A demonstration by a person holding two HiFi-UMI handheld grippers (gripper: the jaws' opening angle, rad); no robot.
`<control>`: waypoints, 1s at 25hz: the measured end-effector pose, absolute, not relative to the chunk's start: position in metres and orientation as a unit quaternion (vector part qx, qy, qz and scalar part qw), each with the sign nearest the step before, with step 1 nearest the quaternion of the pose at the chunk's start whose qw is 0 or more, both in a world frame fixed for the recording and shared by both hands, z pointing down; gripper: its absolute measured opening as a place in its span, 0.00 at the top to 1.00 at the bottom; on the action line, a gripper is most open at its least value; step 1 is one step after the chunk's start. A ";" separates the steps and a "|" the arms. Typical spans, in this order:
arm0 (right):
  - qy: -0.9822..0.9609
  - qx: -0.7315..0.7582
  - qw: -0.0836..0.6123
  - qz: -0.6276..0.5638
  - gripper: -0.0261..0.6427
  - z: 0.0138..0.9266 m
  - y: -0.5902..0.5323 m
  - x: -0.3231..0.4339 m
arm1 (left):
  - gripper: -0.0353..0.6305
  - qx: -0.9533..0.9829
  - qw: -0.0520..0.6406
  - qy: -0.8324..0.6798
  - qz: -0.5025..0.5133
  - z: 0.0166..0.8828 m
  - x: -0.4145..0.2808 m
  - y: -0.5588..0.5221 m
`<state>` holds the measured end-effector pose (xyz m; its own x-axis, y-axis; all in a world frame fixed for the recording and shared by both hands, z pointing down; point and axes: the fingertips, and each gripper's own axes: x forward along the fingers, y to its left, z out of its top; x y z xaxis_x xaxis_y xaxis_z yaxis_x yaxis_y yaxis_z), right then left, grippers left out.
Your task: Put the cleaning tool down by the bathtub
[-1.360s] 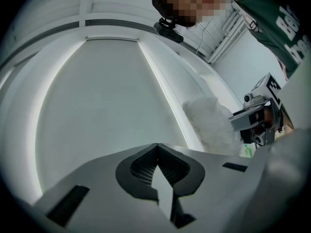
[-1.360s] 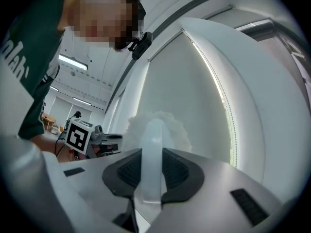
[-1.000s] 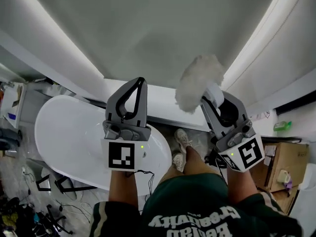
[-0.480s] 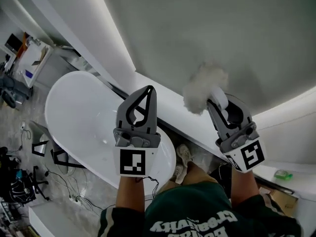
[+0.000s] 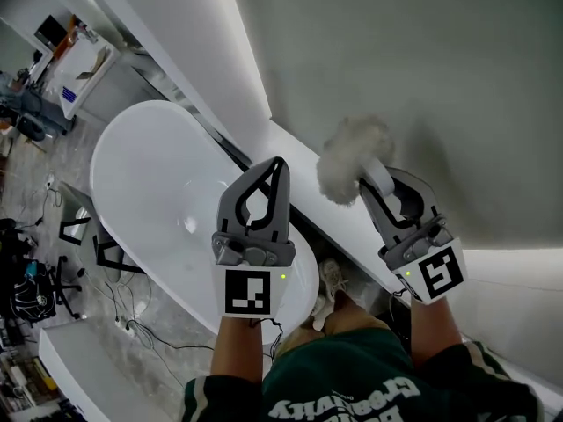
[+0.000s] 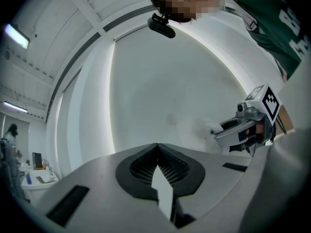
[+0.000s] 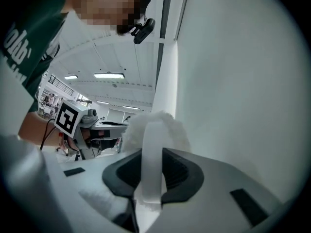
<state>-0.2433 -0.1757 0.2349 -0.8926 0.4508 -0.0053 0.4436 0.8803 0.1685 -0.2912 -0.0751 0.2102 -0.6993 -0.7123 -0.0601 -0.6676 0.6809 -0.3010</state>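
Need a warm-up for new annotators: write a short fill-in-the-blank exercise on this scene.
1. The right gripper is shut on the flat white ____ of the fluffy duster.
2. The left gripper has its jaws ____, with nothing between them.
3. In the head view, the white bathtub lies under the ____ gripper.
Missing words: handle; shut; left.
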 end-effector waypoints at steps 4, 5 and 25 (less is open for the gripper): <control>0.965 0.250 -0.005 0.084 0.82 0.257 -0.163 -0.273 | 0.94 -0.362 0.079 0.919 -0.136 0.223 -0.312 -0.064; 0.963 0.255 -0.012 0.085 0.82 0.263 -0.161 -0.278 | 0.94 -0.358 0.075 0.921 -0.133 0.226 -0.317 -0.063; 0.931 0.303 -0.181 0.090 0.82 0.447 -0.147 -0.355 | 0.94 -0.306 0.018 0.945 -0.115 0.323 -0.345 -0.055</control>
<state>-0.3547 -0.1466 0.4473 -0.7503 0.5324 0.3918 0.5976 0.7997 0.0577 -0.3448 -0.0548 0.3230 -0.8119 -0.5826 0.0366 -0.5744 0.7860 -0.2288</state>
